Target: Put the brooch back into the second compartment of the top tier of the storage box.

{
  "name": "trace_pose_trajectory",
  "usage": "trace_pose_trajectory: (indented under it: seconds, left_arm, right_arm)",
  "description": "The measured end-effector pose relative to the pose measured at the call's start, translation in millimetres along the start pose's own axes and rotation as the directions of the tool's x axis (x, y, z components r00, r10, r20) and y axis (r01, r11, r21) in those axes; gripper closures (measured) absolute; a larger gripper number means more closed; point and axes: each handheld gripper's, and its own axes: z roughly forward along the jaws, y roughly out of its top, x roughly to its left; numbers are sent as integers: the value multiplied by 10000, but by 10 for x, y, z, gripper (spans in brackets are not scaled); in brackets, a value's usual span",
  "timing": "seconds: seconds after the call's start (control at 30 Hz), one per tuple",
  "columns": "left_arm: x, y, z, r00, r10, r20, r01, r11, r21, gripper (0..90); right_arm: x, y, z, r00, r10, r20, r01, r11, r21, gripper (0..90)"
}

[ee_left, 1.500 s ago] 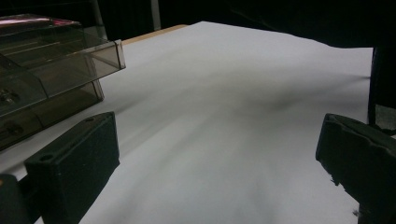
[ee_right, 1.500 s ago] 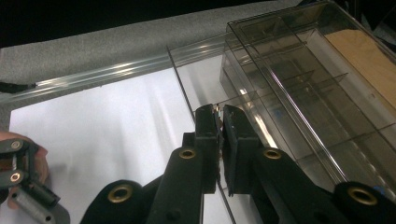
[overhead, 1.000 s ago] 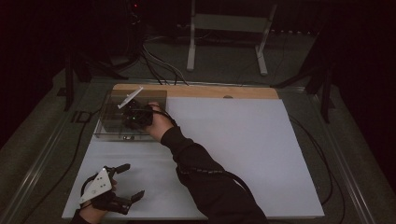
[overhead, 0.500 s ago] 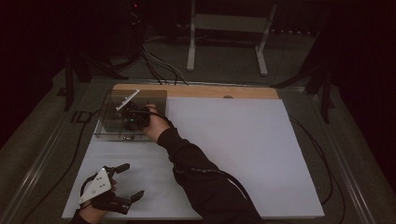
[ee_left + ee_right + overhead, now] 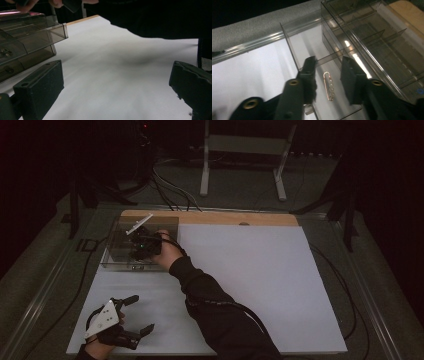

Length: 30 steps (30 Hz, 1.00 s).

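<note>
The right tongs (image 5: 142, 244) are seen reaching into the smoky clear plastic organiser box (image 5: 116, 251) at the far left of the white worktop (image 5: 260, 270), carried in by a dark-sleeved arm (image 5: 210, 295) that lies slantwise across the sheet. In the right gripper view those tongs (image 5: 328, 68) are spread apart, and a small gold safety pin (image 5: 329, 86) is seen lying flat on the floor of an open drawer compartment, between the two jaws and untouched by either. A thin clear divider wall (image 5: 329, 58) crosses just beyond the jaw tips, and the stacked compartments of the box (image 5: 372, 37) rise close on the right side, so the opening is hemmed in. A white strip-like piece (image 5: 138, 224) is seen by the box's far edge; what it is cannot be told.

Down at the near left corner, the left tongs (image 5: 142, 315) are held low over the worktop, spread wide and holding nothing. In the left gripper view (image 5: 116, 85) bare white surface is seen between the jaws, the box's corner (image 5: 32, 37) lies off to the left, and the dark sleeve (image 5: 155, 17) blocks the far side. A wooden strip (image 5: 210, 217) borders the worktop's far edge, with cables (image 5: 170, 185) trailing beyond.
</note>
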Motion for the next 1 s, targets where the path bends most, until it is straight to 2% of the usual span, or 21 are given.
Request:
trace_pose_trajectory:
  seconds: [0.43, 0.57, 0.73, 0.77, 0.87, 1.0]
  left_arm:
    - [0, 4, 2, 10000, -7, -32, 7, 10000, -6, 6]
    - [-7, 3, 7, 10000, 16, -23, -16, 10000, 20, 6]
    - [-3, -2, 14, 10000, 23, -38, -23, 10000, 81, 6]
    - [-3, -1, 14, 10000, 30, -36, -29, 10000, 67, 6]
    - [-6, -1, 13, 10000, 26, -46, -26, 10000, 70, 6]
    - [0, 2, 16, 10000, 6, -49, -6, 10000, 67, 6]
  right_arm:
    - [72, 11, -304, 10000, 48, -55, -52, 9977, -677, 279]
    - [100, 0, -411, 9996, 209, -209, -226, 9959, -877, 223]
    - [128, -39, -511, 9993, 62, -355, -95, 9955, -943, 141]
    - [128, -47, -530, 9989, -57, -457, 12, 9953, -971, 136]
    - [132, -63, -594, 9985, -19, -552, -40, 9942, -1073, 124]
    - [139, -90, -690, 9971, -228, -732, 135, 9920, -1253, 23]
